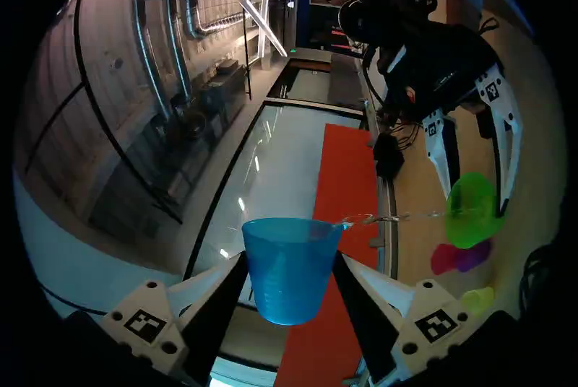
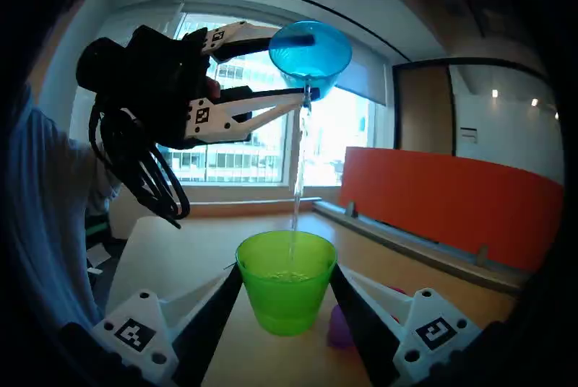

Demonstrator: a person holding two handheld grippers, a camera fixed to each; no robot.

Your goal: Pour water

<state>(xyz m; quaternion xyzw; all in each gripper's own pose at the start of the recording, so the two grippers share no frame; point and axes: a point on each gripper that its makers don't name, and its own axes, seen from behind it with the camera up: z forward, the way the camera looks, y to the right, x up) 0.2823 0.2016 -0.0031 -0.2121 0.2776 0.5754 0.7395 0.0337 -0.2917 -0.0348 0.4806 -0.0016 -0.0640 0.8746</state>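
Blue cup [image 1: 291,279]: held in left gripper [image 1: 291,261] jaws, water [image 2: 298,170] poured out.
Green cup [image 2: 287,293]: held in right gripper [image 2: 287,275] jaws, water received.
Fill level: unclear.

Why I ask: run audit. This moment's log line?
pouring; left gripper: blue cup tilted; right gripper: green cup upright; water entering green cup

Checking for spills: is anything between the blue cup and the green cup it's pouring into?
Nothing visible. Water falls from the tilted blue cup straight into the open green cup below it.
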